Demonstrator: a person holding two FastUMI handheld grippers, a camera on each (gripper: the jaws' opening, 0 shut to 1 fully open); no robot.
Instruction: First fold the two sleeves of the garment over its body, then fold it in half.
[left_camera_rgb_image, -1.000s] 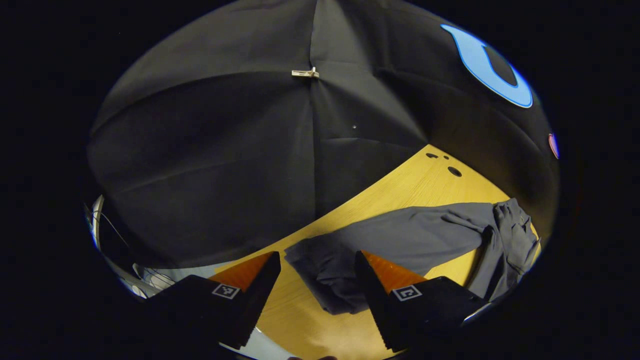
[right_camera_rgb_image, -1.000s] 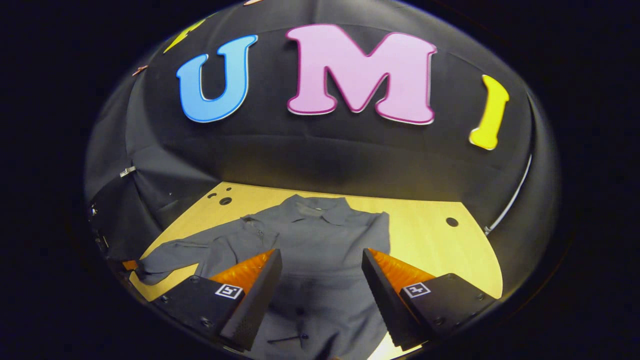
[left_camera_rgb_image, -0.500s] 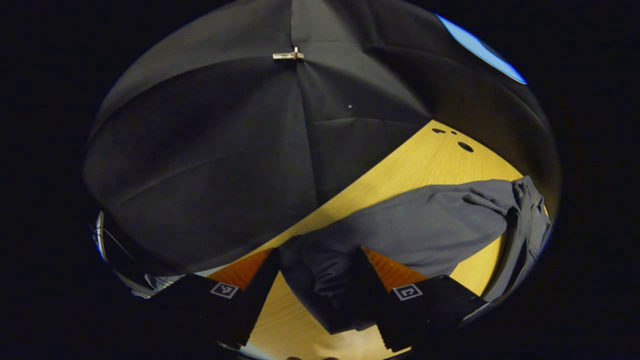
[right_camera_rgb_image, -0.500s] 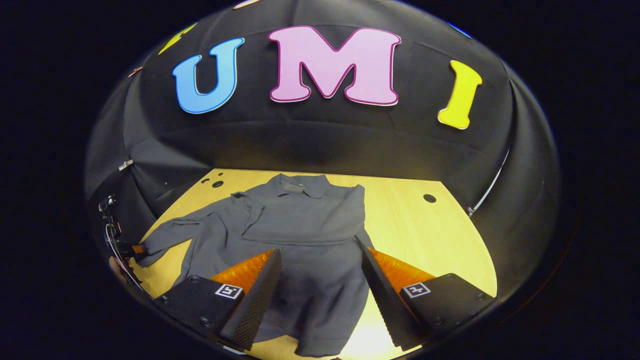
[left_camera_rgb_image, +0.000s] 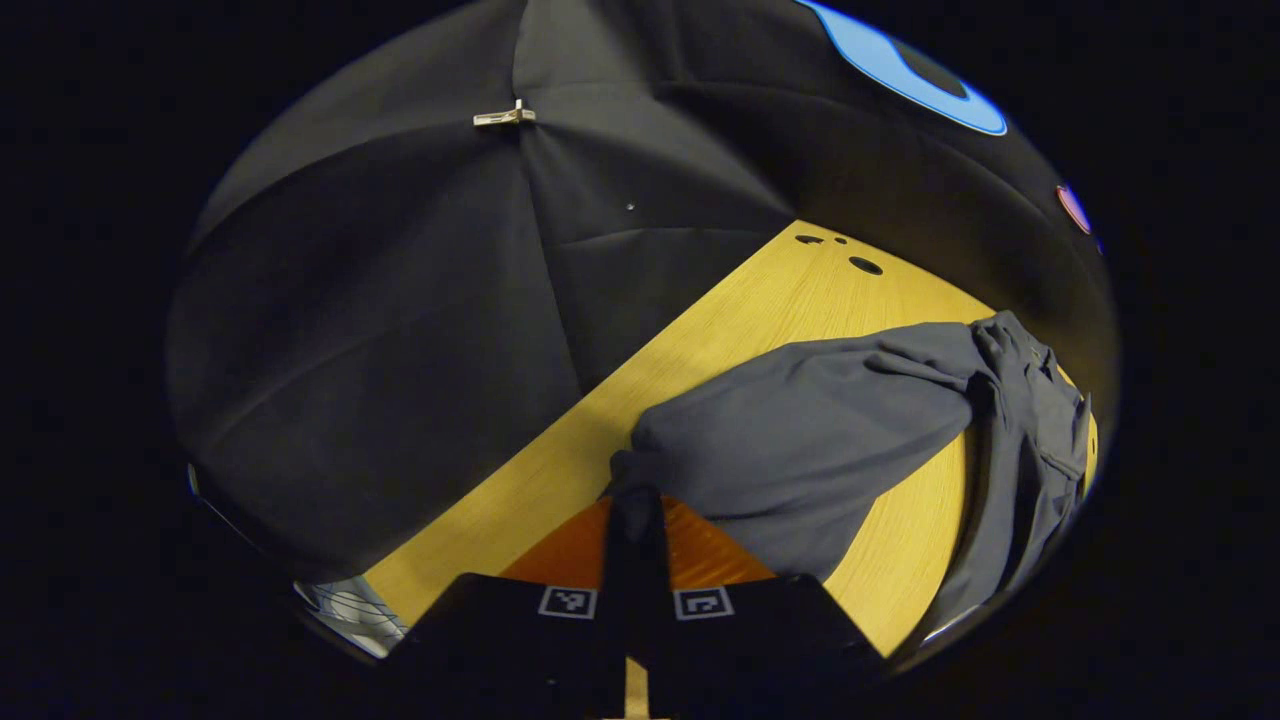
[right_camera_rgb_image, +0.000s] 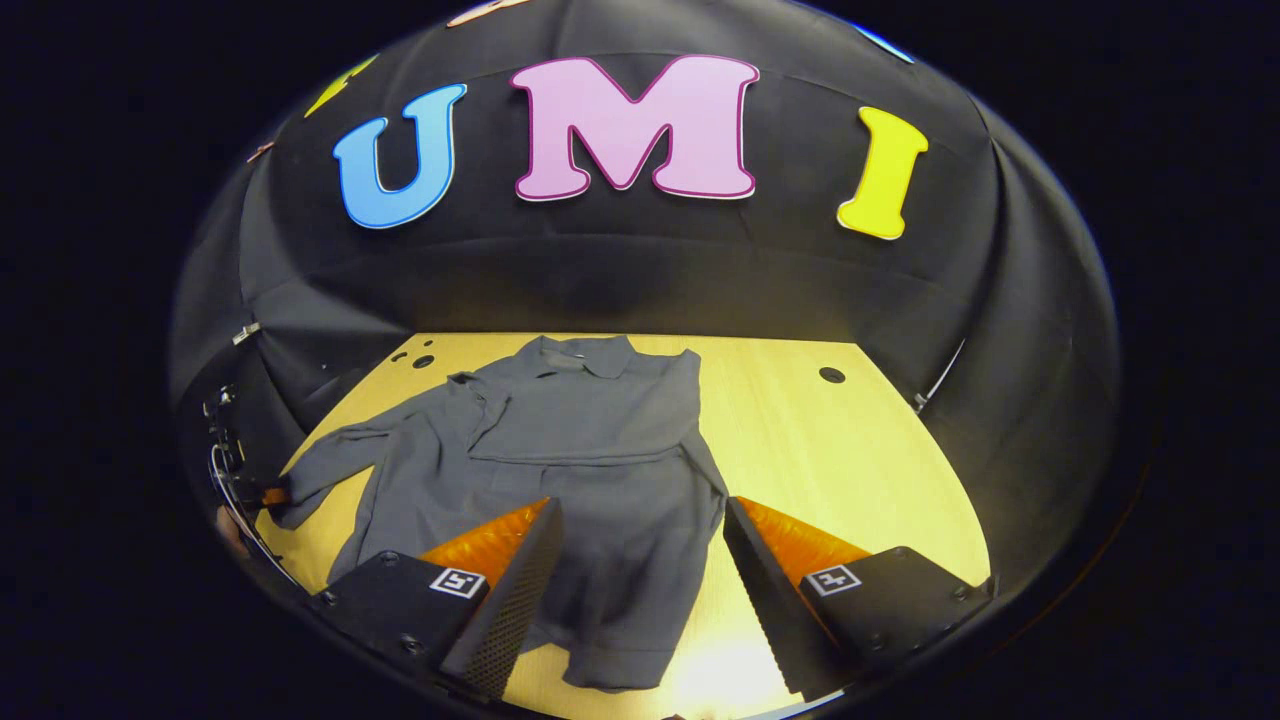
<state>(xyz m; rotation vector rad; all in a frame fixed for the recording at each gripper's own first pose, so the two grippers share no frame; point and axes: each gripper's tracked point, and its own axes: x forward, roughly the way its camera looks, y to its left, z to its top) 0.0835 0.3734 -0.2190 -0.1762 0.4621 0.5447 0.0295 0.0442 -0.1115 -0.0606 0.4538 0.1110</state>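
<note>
1. Left gripper (left_camera_rgb_image: 632, 515) — at the far left of the table; in the left gripper view its fingers are pressed together on the cuff end of the left sleeve (left_camera_rgb_image: 800, 440). The same pinch shows small at the left edge of the right gripper view (right_camera_rgb_image: 268, 497).
2. Left sleeve (right_camera_rgb_image: 335, 462) — stretched out sideways from the shoulder, not yet over the body. Judged step in hand: carrying this sleeve across. To do it well, lift the cuff just clear of the wood, travel toward the chest in a low arc, let the crease form at the shoulder seam, and release only once the sleeve lies flat on the body.
3. Grey collared shirt (right_camera_rgb_image: 590, 450) — spread front-up on the wooden table (right_camera_rgb_image: 840, 460), collar toward the booth wall, hem toward the camera. Its right sleeve appears already folded across the chest.
4. Right gripper (right_camera_rgb_image: 640, 560) — held above the hem, jaws wide apart, holding nothing. It could steady the body if the cloth drags.
</note>
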